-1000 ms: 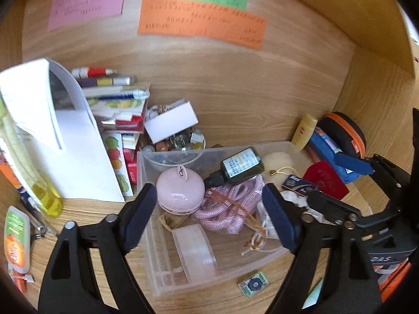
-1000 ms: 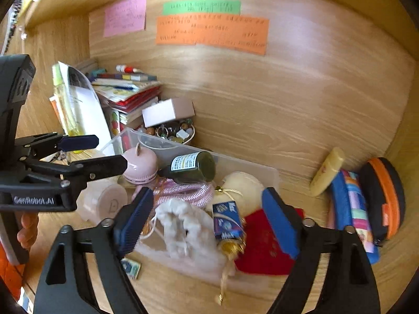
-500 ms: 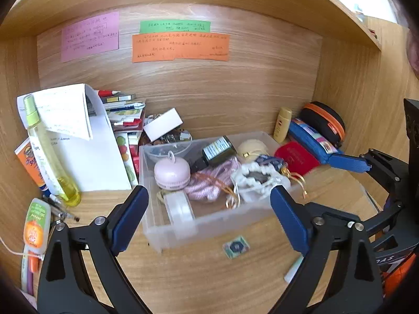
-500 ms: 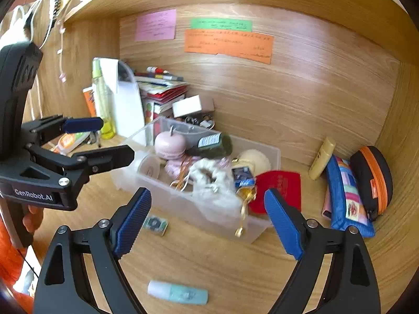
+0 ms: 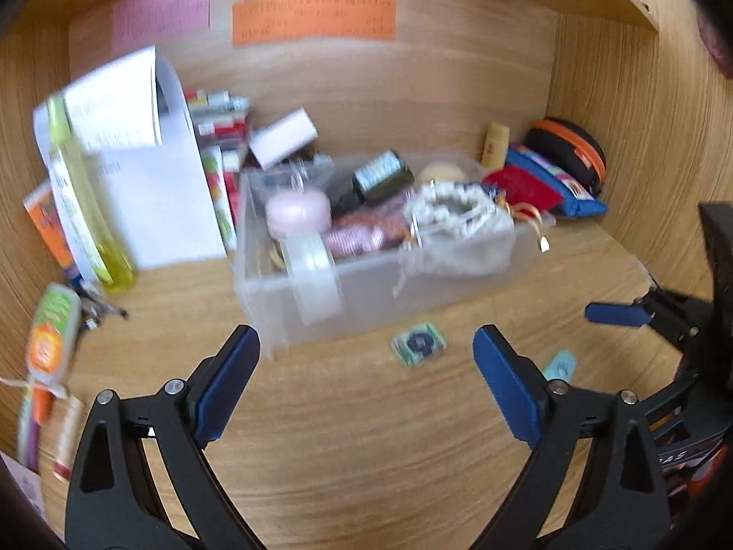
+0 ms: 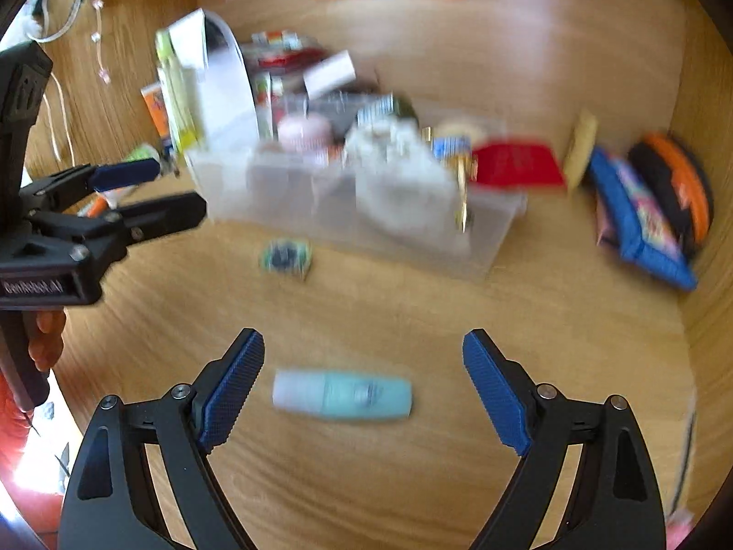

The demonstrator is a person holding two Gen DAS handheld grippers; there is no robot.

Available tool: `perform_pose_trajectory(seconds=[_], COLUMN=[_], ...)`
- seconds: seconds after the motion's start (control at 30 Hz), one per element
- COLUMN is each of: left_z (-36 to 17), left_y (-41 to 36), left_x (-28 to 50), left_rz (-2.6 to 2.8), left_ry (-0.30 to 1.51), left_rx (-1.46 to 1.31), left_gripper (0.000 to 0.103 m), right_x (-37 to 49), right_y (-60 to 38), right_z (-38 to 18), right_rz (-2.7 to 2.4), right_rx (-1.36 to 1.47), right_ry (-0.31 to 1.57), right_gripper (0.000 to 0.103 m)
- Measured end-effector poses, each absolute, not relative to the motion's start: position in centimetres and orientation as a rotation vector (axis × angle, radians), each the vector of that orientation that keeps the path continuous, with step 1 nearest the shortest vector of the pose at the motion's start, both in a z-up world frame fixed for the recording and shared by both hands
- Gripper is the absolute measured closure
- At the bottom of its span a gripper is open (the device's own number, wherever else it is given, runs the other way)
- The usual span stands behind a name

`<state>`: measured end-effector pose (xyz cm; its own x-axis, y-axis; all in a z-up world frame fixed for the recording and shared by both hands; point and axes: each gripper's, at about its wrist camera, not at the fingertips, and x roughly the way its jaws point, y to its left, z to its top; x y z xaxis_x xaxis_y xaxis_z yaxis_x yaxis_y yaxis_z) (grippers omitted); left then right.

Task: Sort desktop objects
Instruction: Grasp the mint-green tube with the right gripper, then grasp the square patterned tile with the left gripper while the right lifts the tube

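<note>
A clear plastic bin (image 5: 256,293) (image 6: 495,247) stands on the wooden desk, filled with a pink round item (image 5: 298,213), a dark bottle (image 5: 378,176), pink cord, a tape roll (image 5: 314,277) and a white pouch (image 5: 458,229). A small teal packet (image 5: 419,343) (image 6: 286,254) lies in front of it. A pale teal tube (image 6: 341,394) lies between the fingers of my right gripper (image 6: 362,389), which is open. My left gripper (image 5: 366,376) is open and empty, short of the bin.
Left of the bin stand white papers (image 5: 151,183), a yellow bottle (image 5: 87,211), books and an orange-green tube (image 5: 48,339). At the right lie a red pouch (image 5: 522,188), a blue case (image 5: 559,183), a black-orange case (image 5: 570,146) and a yellow tube (image 5: 495,146). Sticky notes hang on the back wall.
Both grippers have drawn back from the bin and stayed open. The teal tube has come to lie between the right gripper's fingers. The current frames are motion-blurred.
</note>
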<state>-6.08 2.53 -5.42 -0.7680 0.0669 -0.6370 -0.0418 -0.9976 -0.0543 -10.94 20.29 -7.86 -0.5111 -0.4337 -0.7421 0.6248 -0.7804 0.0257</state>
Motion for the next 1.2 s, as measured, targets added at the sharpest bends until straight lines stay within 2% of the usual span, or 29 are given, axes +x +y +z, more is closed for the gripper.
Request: perform_pose_trajectory(seconds=[0.17,0.4,0.53,0.6,0.67,0.83,0.93,1.13,1.2], left_z=[-6.9,-8.2,-8.4,-8.6,-8.9,-10.1,-10.4,-10.6,-10.6], left_y=[2.3,3.1,4.4,4.9,5.4,6.1,6.5,6.9,7.1], left_x=[-6.6,-8.6,-9.7,-10.2,-10.9,-12.2,-12.4,-12.7,-12.4], left_rz=[2.859,2.750,2.765,2.755,2.749,2.717,2.705,2.722,2.728], left_ry=[-0.105,-0.127,-0.042,-0.025,0.000,0.031,0.047,0.069,0.080], left_rx=[-1.154,-1.283,-1.276,-1.281,-1.298,-1.369,-1.378,-1.371,-1.361], left_gripper=[0.008,0.008,0.008,0.009,0.021,0.041,0.045,0.063,0.063], right_x=[-10.7,-9.7,-9.6,-9.5,-9.5,-9.5,-10.0,-11.6,-12.1], right_y=[20.6,19.9,19.8,20.0,20.2,21.1,22.1,24.0,24.0], right_z=[-9.6,-10.2,-10.3,-10.3,-10.3,-9.5,-8.9,-7.8,-7.9], right_rz=[-2.222,-2.142,-2.167,-2.171,-2.180,-2.214,-2.240,-2.298,-2.285], right_rx=[1.120,1.127,1.106,1.102,1.098,1.058,1.048,1.042,1.052], right_ry=[0.282,0.310,0.336,0.337,0.335,0.313,0.281,0.194,0.157], right_gripper=[0.016,0.017,0.032,0.032,0.033,0.033,0.033,0.033,0.033])
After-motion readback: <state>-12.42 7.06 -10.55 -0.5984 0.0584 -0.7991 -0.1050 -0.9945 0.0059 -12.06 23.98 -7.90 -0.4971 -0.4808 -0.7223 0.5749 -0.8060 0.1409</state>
